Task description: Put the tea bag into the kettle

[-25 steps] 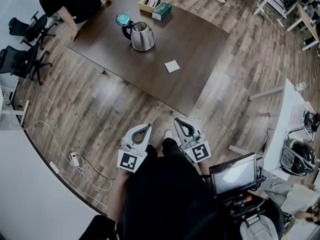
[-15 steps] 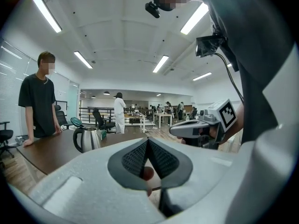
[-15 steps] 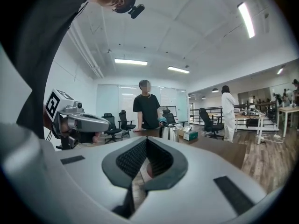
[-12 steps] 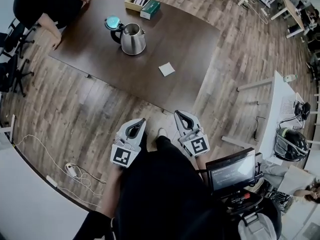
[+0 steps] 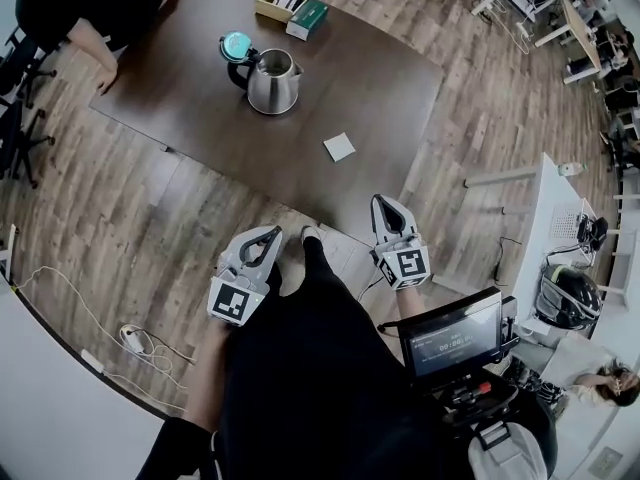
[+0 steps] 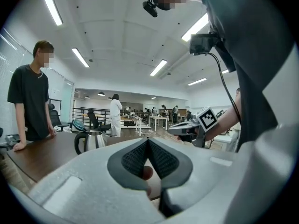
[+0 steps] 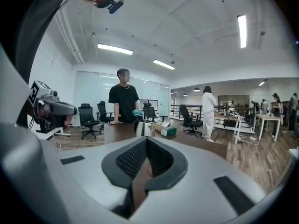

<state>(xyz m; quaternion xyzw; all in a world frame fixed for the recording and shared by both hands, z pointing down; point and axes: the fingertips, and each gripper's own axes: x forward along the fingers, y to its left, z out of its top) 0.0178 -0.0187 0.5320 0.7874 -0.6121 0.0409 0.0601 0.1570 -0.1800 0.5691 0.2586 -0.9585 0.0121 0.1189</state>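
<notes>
A steel kettle stands on the dark table, its teal lid flipped open. The tea bag, a small white square, lies flat on the table nearer to me. My left gripper is shut and empty, held over the wooden floor short of the table. My right gripper is shut and empty too, its tips at the table's near edge, below the tea bag. The kettle shows in the left gripper view, and the kettle shows far ahead in the right gripper view.
A person in black leans on the table's far left side. An open yellow box and a green box sit behind the kettle. A white desk stands to the right. A cable lies on the floor at left.
The table has come closer in view. My right gripper moved forward to the table's edge; the left one dropped back and left. Both stayed shut.
</notes>
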